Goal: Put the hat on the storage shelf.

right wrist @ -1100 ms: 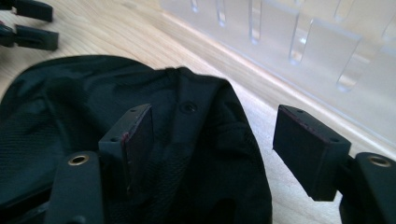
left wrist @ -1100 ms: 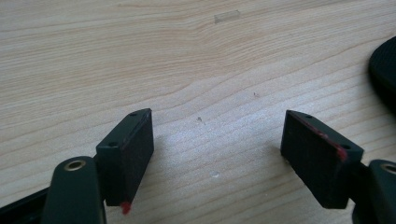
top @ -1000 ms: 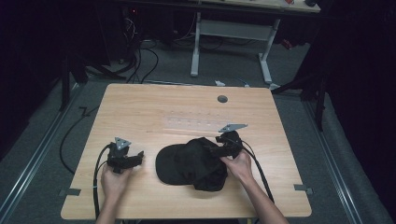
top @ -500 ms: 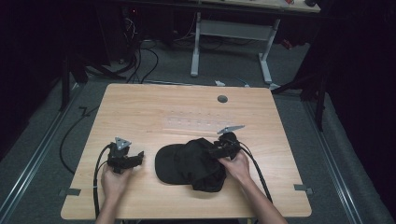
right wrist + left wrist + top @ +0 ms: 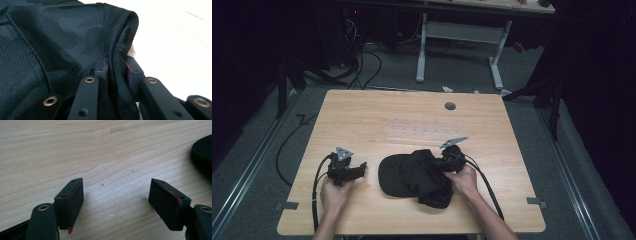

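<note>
Jaws of the right gripper [image 5: 116,72] have just been closing and now pinch the black camouflage mesh cap [image 5: 417,175] at lower centre, ready for lifting, while the left gripper [image 5: 117,200] waits wide open and empty over the pale wooden table [image 5: 362,120].

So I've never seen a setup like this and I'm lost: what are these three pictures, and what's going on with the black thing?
A person at a wooden table holds a hand-operated two-jaw gripper in each hand. The high view looks down from above; the other two come from cameras riding on each gripper. A black cap lies on the table. The right gripper has just been closing, and its jaws now pinch the cap's fabric edge. The left gripper rests beside the cap, jaws open over bare wood.
</note>
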`<act>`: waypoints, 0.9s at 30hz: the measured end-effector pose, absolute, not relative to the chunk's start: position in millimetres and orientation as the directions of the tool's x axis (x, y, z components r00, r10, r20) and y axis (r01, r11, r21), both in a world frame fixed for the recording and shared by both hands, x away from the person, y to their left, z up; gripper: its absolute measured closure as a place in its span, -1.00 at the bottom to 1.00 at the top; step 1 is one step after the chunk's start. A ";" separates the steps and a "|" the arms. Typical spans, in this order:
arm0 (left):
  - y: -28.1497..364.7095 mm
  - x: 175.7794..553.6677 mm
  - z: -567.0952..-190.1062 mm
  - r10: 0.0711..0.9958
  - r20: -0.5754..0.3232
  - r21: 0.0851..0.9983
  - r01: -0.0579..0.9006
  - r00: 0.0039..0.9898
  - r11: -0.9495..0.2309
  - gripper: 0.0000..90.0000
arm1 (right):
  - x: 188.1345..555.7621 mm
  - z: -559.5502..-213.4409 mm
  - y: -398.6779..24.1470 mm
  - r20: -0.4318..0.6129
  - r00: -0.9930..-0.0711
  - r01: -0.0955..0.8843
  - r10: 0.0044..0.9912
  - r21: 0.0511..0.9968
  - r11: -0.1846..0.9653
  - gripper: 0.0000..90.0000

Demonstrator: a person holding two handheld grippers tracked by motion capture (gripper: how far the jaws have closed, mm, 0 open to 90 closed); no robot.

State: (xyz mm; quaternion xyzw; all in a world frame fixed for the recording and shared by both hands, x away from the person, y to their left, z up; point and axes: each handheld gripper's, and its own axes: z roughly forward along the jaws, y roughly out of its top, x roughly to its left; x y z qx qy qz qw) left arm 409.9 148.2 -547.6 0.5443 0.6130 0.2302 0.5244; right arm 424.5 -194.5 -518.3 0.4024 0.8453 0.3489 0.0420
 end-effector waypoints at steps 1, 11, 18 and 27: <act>148.0 409.9 -547.7 0.909 -0.392 0.853 0.427 0.144 0.300 -0.39 | 424.8 -518.1 -195.5 0.212 -0.676 0.648 0.705 0.626 0.434 0.74; 148.2 408.8 -546.4 0.907 -0.385 0.847 0.456 0.170 0.273 -0.46 | 417.5 -496.7 -200.6 0.216 -0.698 0.603 0.682 0.692 0.398 0.80; 149.8 407.0 -543.2 0.891 -0.418 0.825 0.486 0.179 0.289 -0.50 | 407.5 -472.9 -212.0 0.187 -0.713 0.553 0.676 0.742 0.379 0.82; 148.8 398.5 -530.5 0.854 -0.465 0.824 0.467 0.234 0.322 -0.49 | 395.6 -444.6 -216.5 0.093 -0.742 0.467 0.664 0.782 0.413 0.83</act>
